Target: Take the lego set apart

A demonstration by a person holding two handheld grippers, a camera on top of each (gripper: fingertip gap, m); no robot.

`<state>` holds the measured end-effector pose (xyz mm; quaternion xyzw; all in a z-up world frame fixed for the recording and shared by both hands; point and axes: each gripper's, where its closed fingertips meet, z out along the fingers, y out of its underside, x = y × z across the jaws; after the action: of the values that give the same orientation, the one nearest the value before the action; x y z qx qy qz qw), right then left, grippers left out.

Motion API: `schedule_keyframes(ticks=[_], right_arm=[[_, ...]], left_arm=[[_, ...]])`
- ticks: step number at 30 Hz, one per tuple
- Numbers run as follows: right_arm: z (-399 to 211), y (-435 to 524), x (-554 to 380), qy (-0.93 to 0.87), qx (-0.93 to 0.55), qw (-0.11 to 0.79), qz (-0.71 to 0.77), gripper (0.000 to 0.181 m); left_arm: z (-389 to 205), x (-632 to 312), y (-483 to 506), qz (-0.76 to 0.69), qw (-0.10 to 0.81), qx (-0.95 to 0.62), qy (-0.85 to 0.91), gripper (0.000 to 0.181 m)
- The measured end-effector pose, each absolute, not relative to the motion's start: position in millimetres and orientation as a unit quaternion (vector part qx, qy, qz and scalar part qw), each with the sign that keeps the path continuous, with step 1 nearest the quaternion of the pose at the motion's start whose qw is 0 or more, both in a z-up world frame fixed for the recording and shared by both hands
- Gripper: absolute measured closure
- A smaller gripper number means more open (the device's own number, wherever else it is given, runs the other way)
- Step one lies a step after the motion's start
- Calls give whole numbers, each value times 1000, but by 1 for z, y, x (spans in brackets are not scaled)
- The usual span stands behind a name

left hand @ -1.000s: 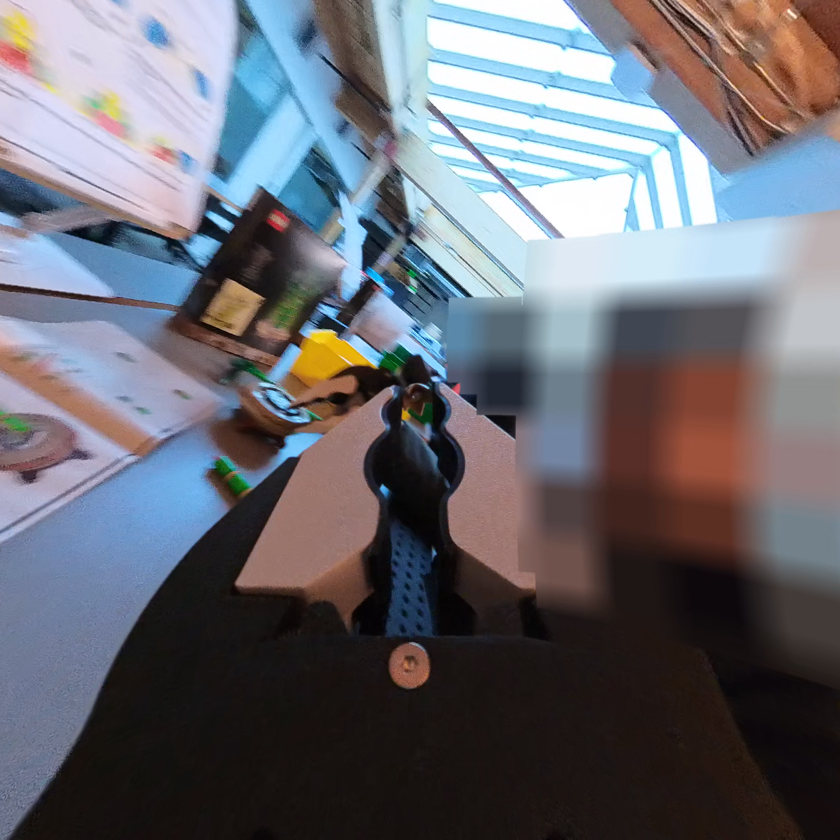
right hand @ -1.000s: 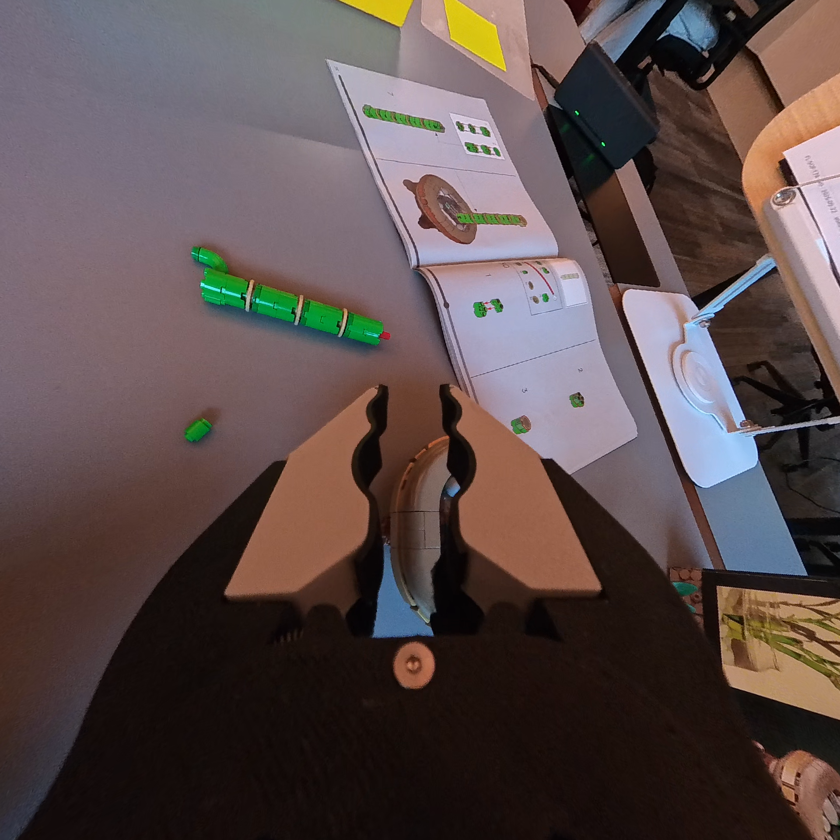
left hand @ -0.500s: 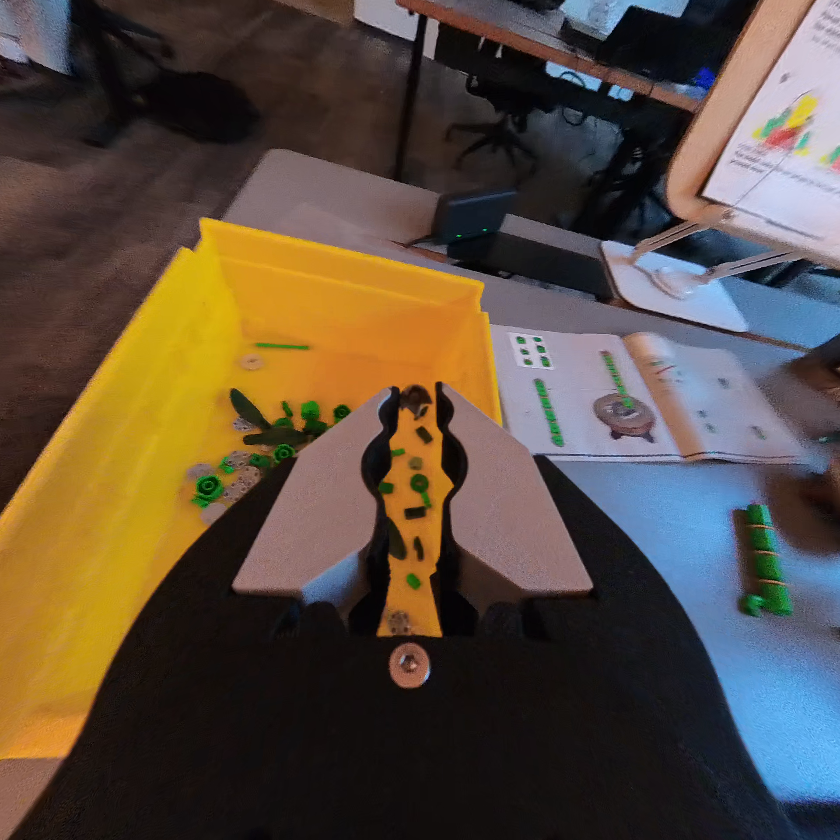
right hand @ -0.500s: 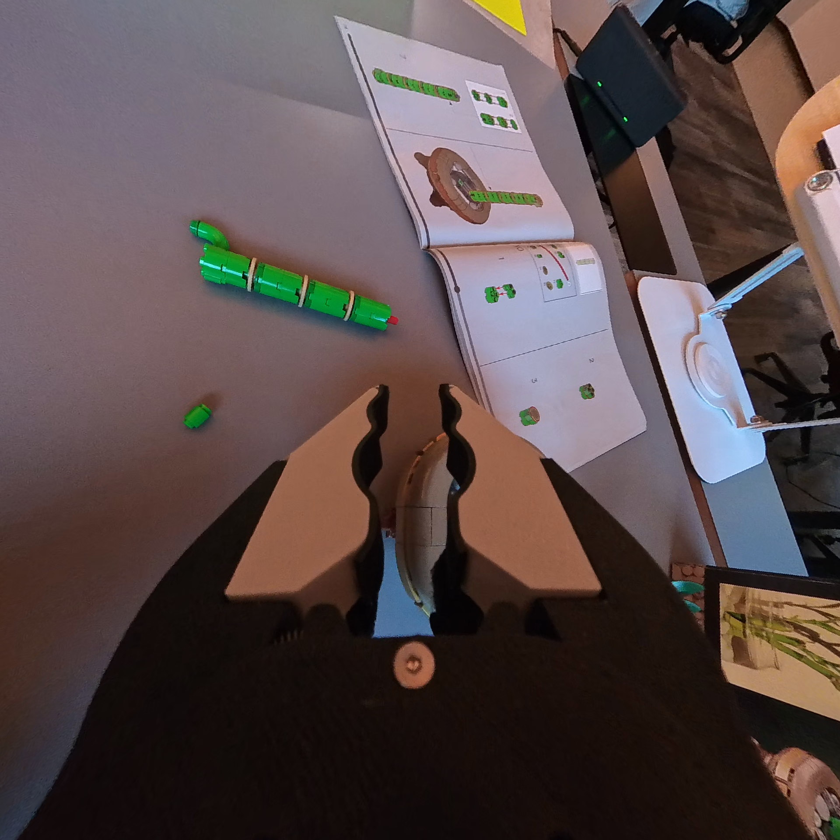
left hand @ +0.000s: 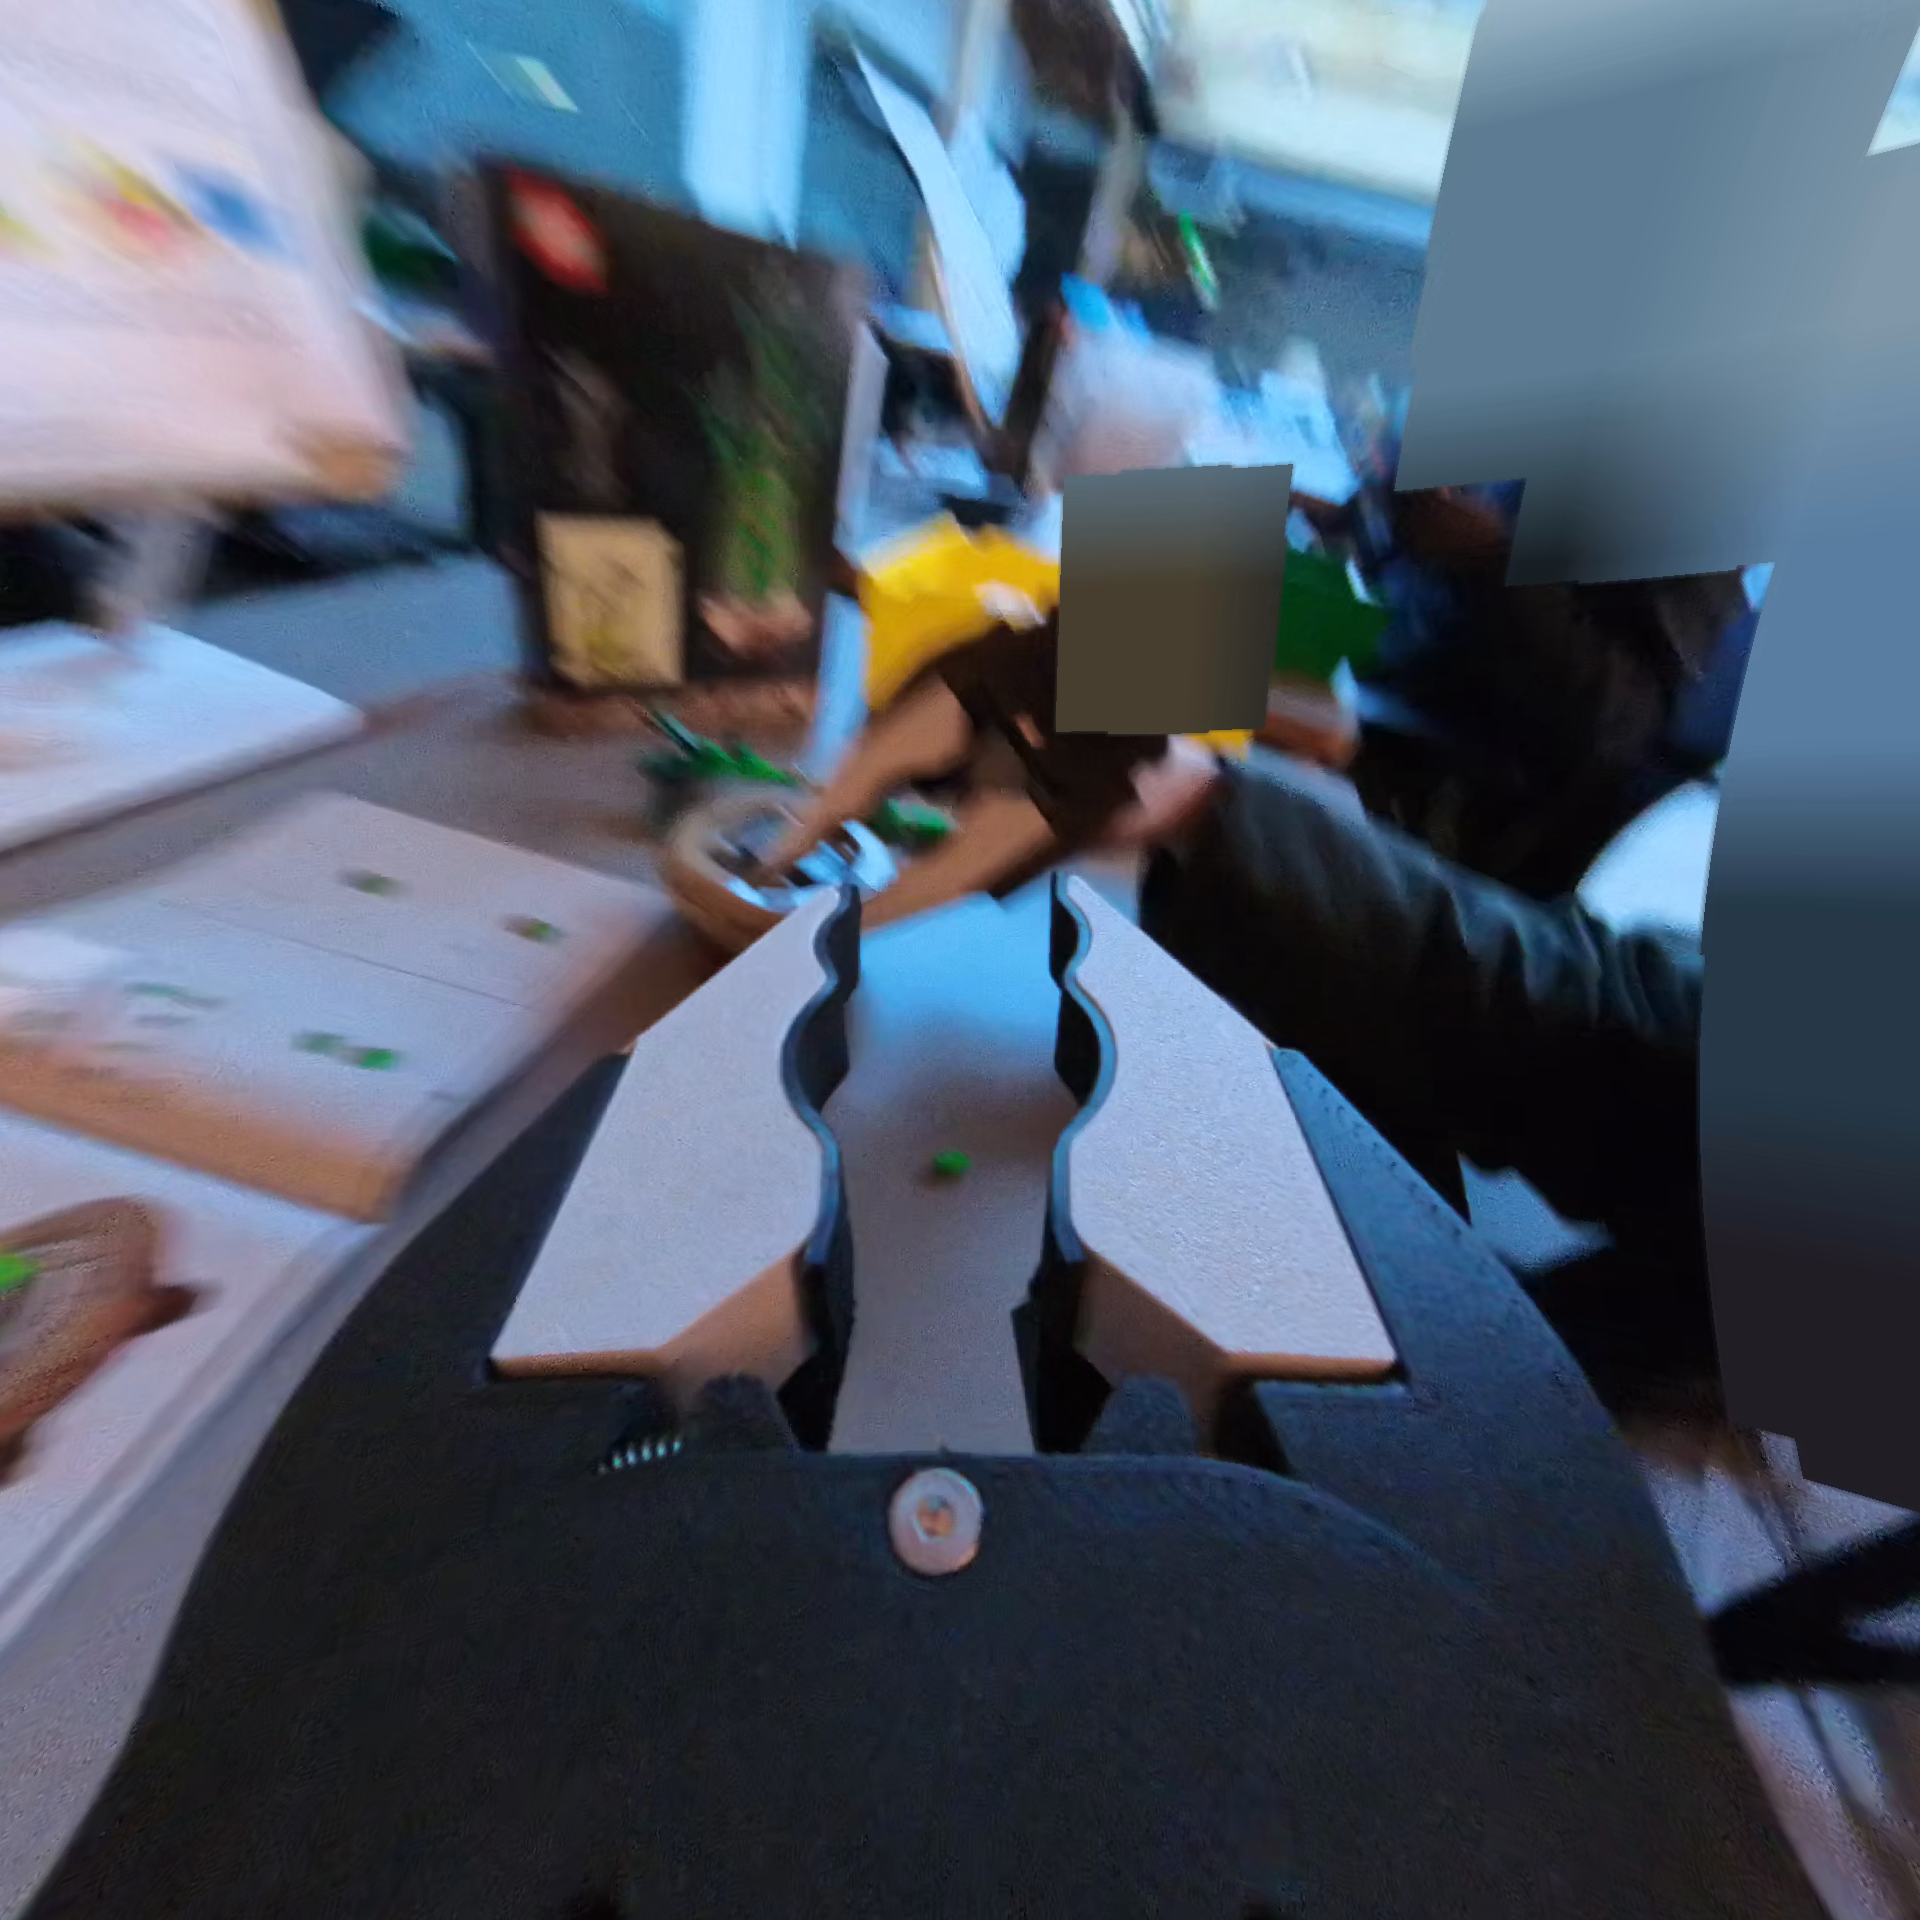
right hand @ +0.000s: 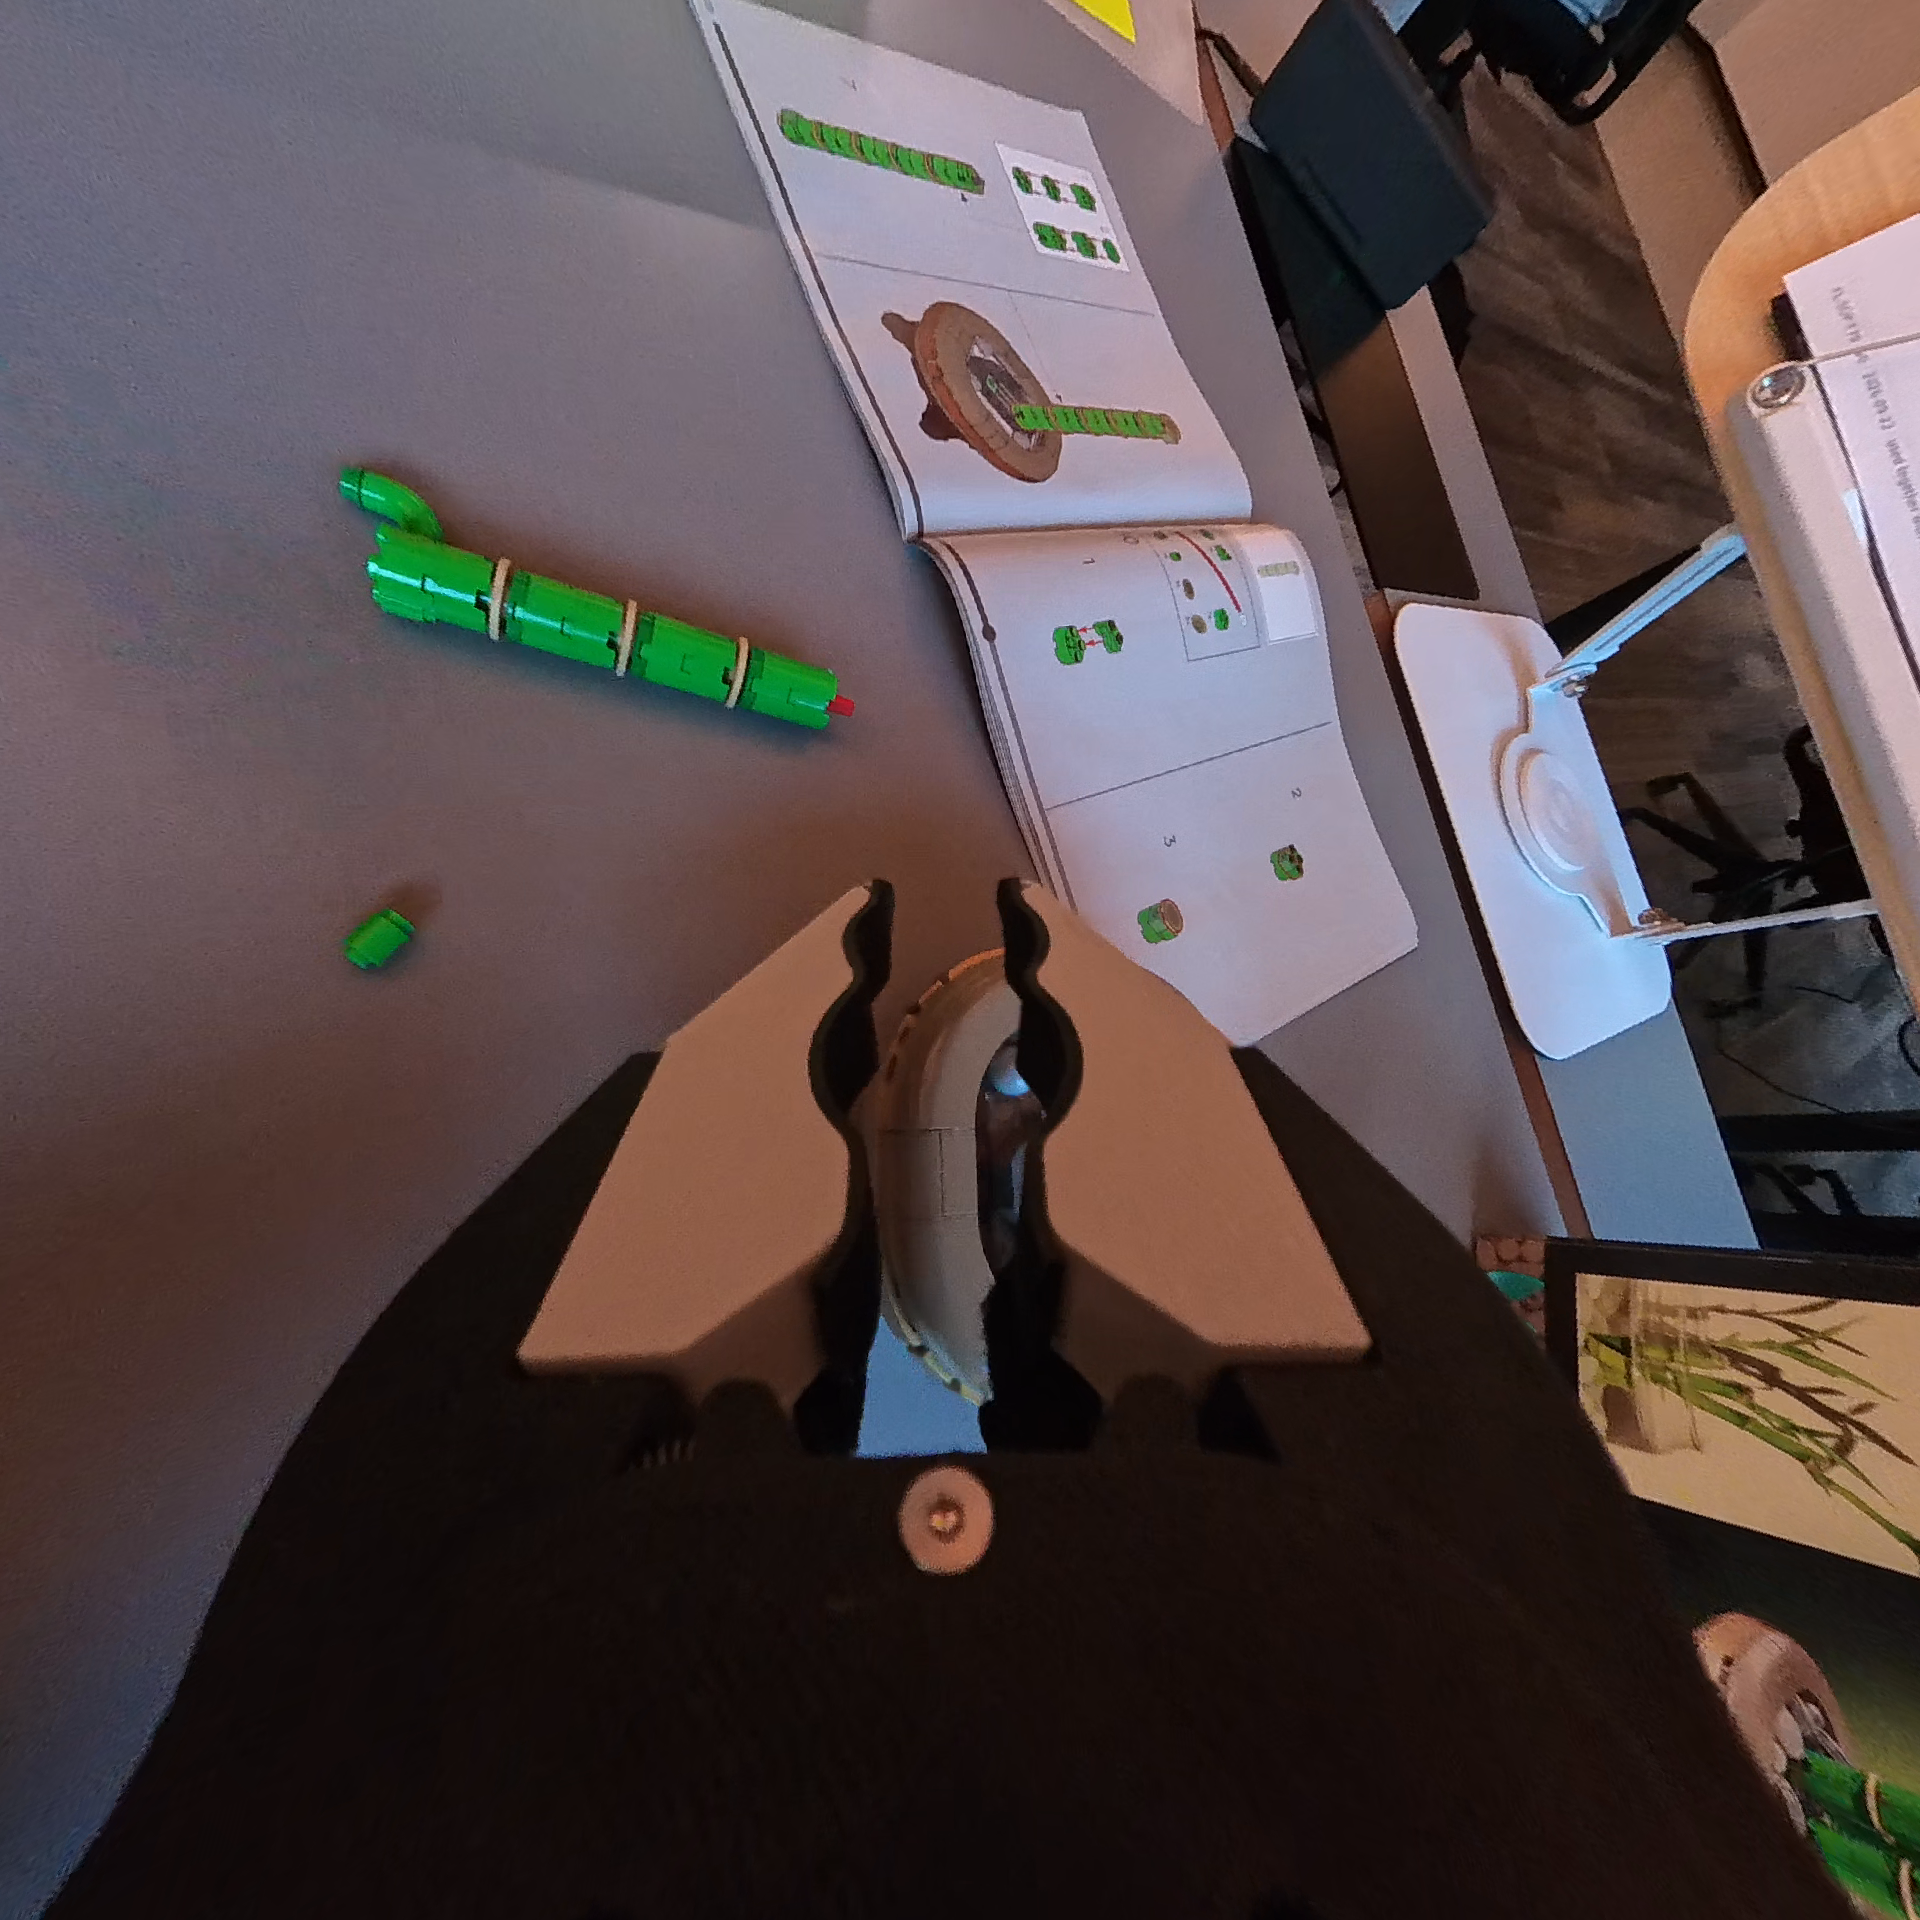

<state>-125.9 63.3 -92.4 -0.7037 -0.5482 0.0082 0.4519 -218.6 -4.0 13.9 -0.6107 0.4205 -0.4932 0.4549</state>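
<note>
Left gripper [left hand: 951, 914]: low over the grey table [right hand: 260, 260], jaws apart, empty; half a second ago over the yellow bin.
Right gripper [right hand: 940, 899]: angled down, clamped on the tan round base [right hand: 935, 1174].
Green stalk [right hand: 603, 629]: at 11 o'clock, unmoved.
Loose green piece [right hand: 377, 938]: 9 o'clock.
Open room: bare table leftward; booklet [right hand: 1091, 499] at 1 o'clock, near the table edge.

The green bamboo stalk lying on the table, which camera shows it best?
The right wrist view: the green bamboo stalk lies there sharp and whole on the grey table, its segments easy to count. The left wrist view is motion-blurred and shows only indistinct green smears.
</note>
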Motion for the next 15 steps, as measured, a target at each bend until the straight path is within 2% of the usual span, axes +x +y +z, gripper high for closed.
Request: schedule_keyframes(ticks=[2,6,15], right_arm=[[-90,65,-123,-544,-705,455,1,162],[-83,71,-112,-521,-716,464,-15,162],[-82,72,-107,-518,-718,464,-24,162]], left_arm=[[-34,-185,-23,-443,400,-623,506,146],[-95,-171,-27,-336,357,-634,598,152],[-143,-152,-28,-265,313,-654,636,159]])
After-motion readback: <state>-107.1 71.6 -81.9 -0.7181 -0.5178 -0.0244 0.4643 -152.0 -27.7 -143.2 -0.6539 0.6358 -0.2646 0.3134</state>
